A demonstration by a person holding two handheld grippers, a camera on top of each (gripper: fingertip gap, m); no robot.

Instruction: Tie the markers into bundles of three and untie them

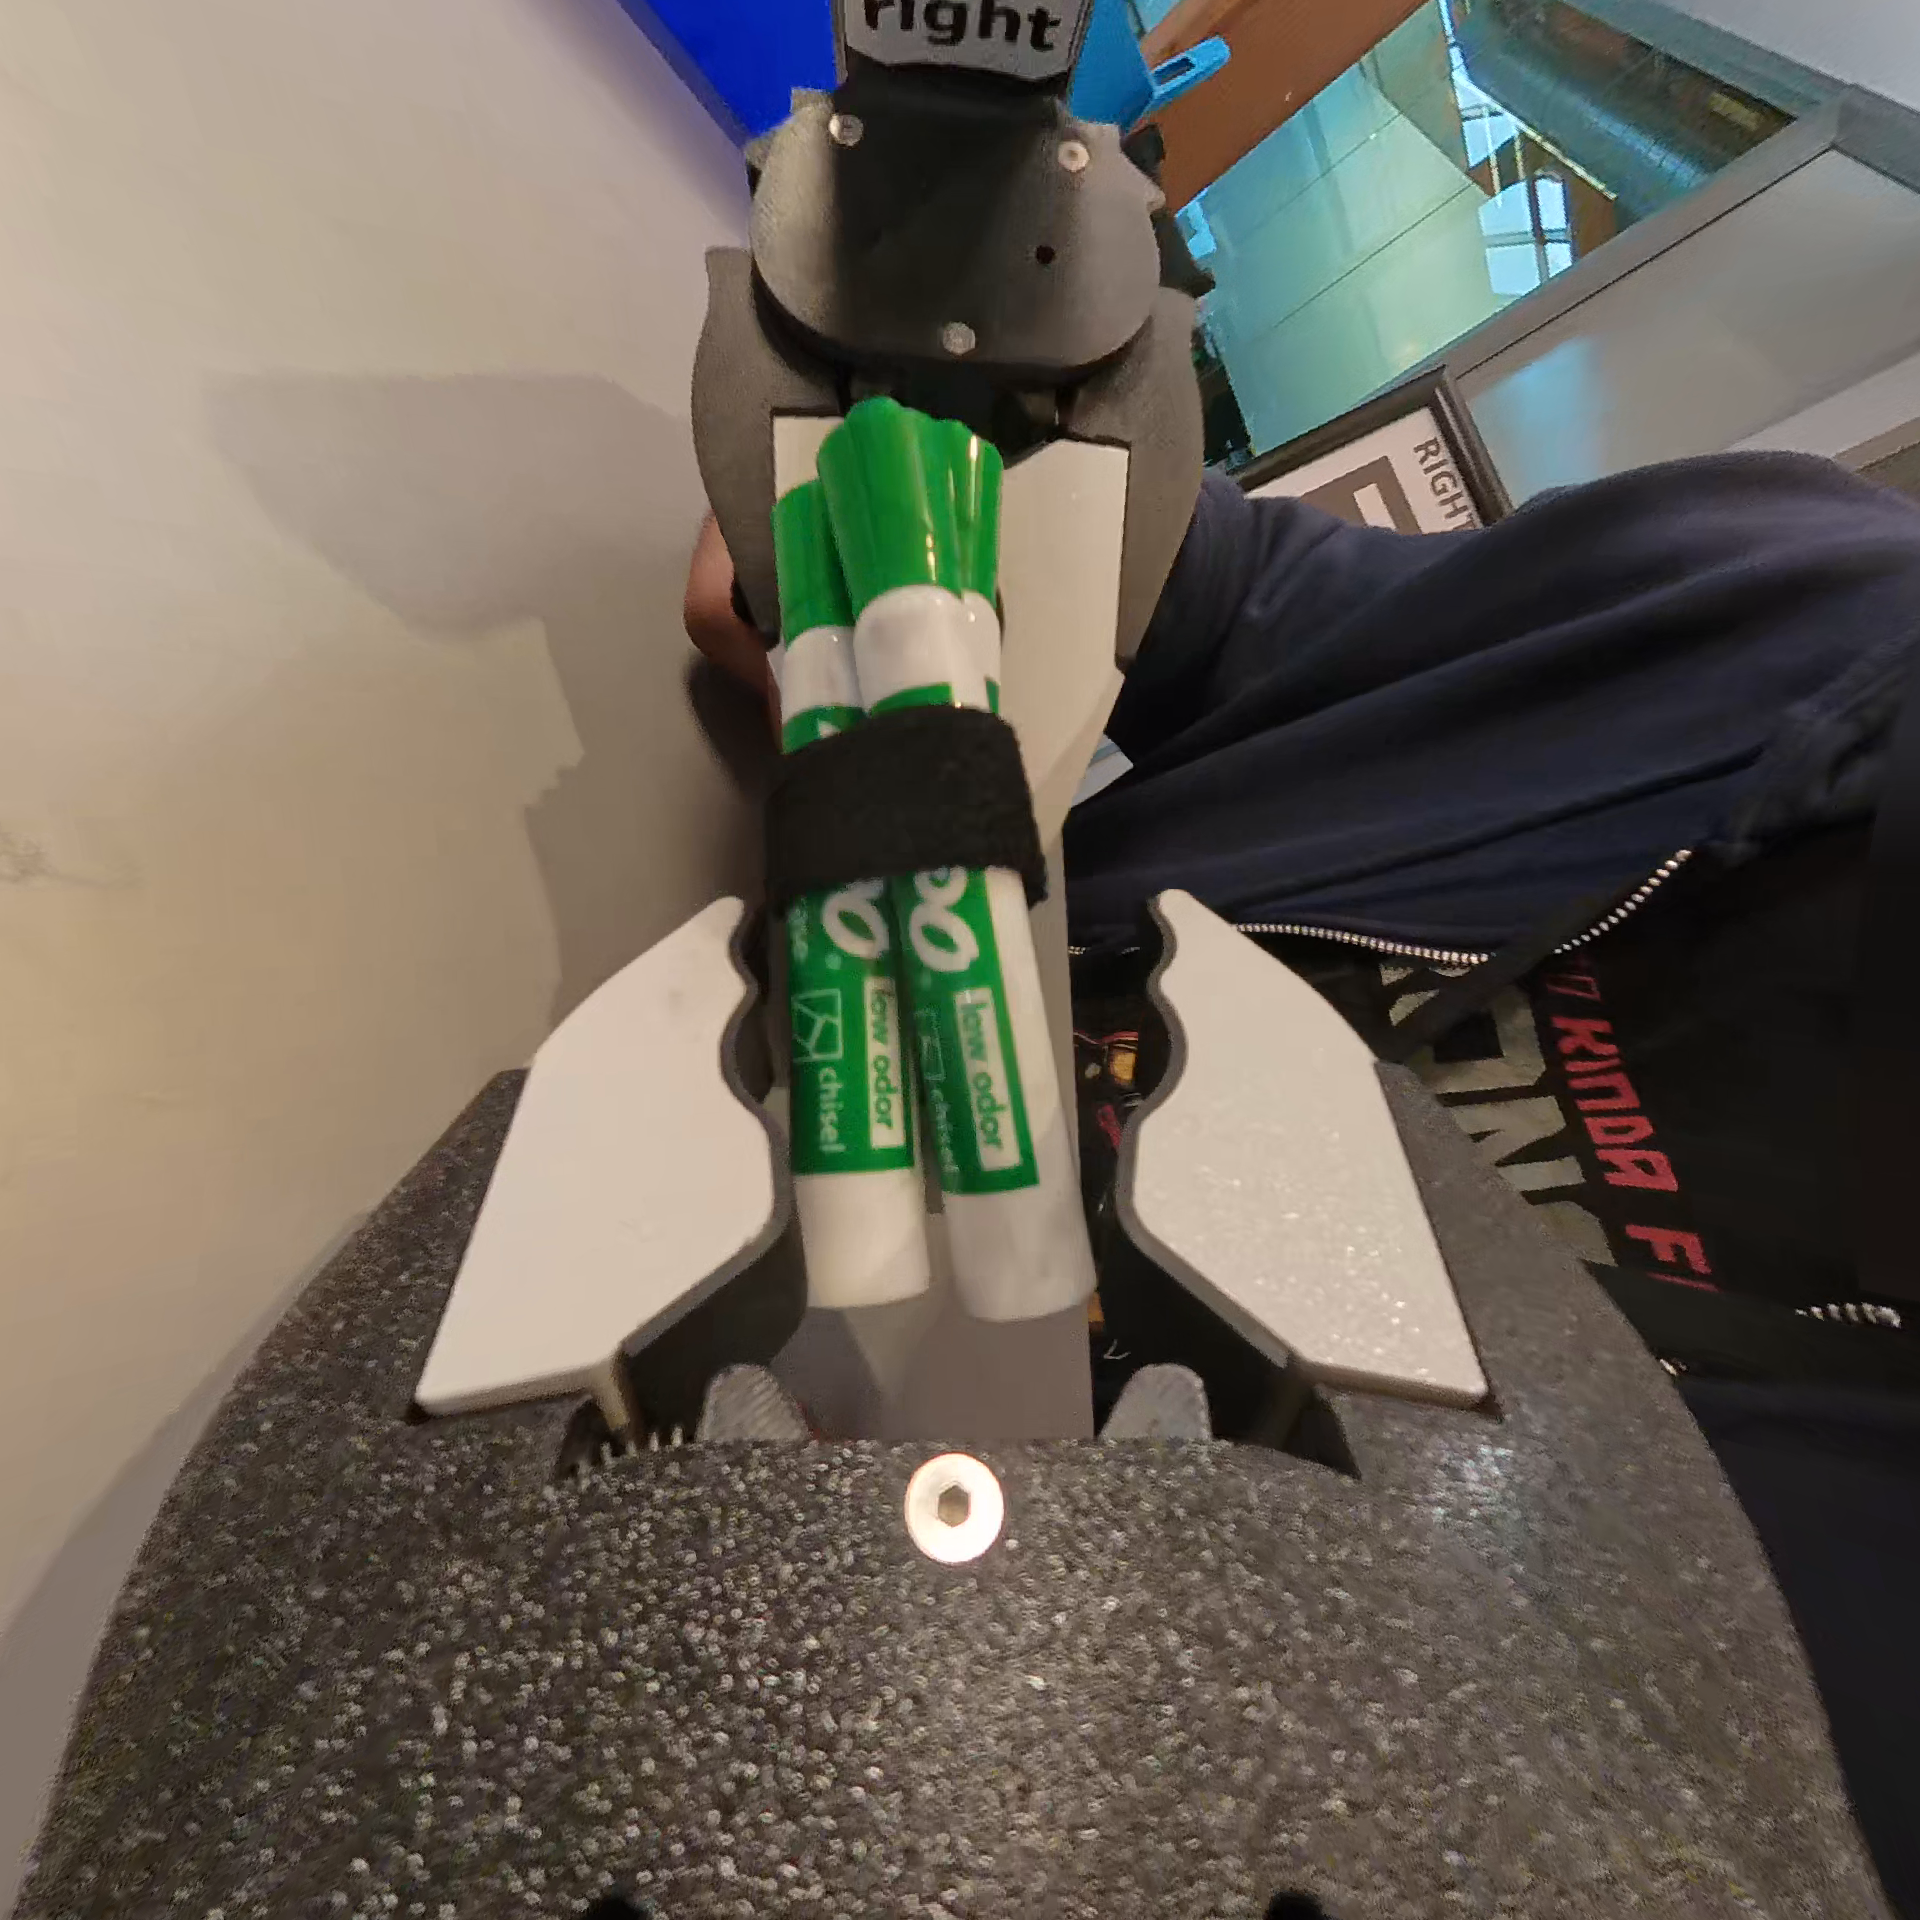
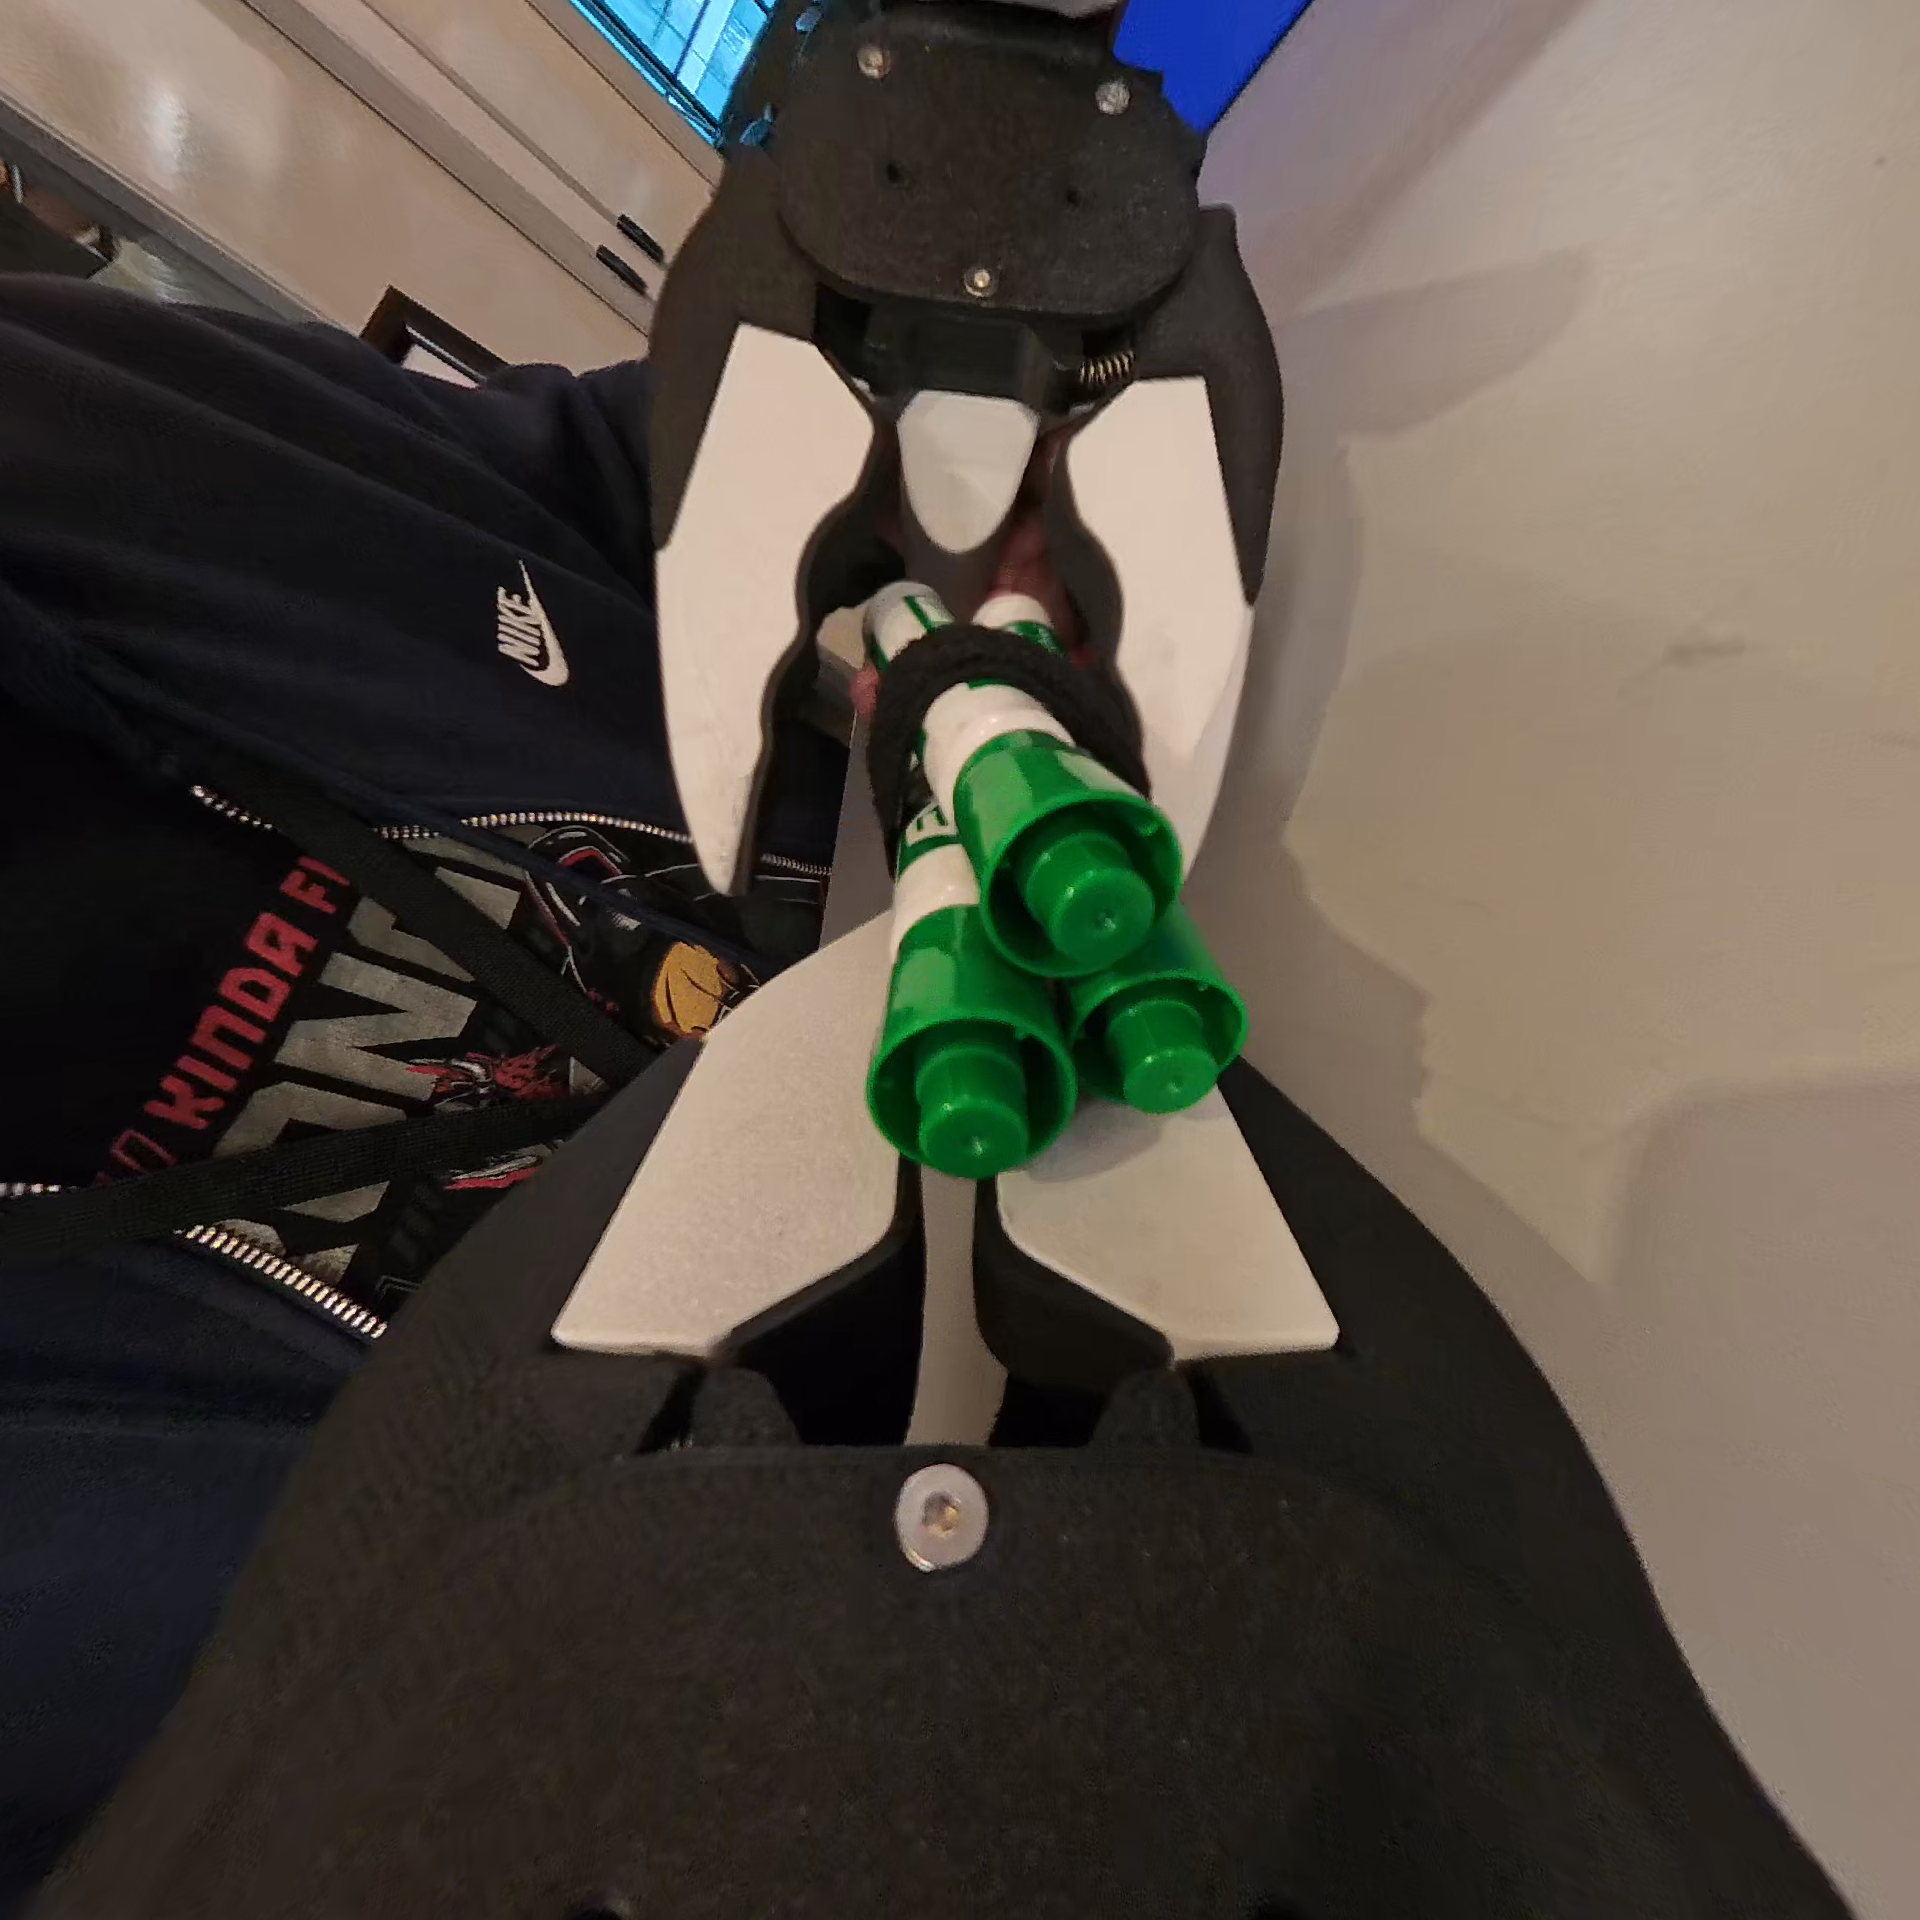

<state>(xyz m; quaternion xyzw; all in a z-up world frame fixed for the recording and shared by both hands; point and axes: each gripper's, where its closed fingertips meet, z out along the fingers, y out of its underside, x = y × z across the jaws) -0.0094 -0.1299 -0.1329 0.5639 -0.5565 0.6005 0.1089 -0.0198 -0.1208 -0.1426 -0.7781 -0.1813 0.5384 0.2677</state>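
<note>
My left tongs (image 1: pixel 951 1023) are spread wide around the near end of three green markers (image 1: pixel 909 1091), neither pad pressing. My right tongs (image 2: pixel 951 1143) look clenched under the caps, though I cannot tell what they pinch. The black strap (image 1: pixel 899 805) is wrapped on, so I judge untying comes next: find its loose end.

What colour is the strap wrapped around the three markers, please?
Black; the strap shows best in the left wrist view.
</note>
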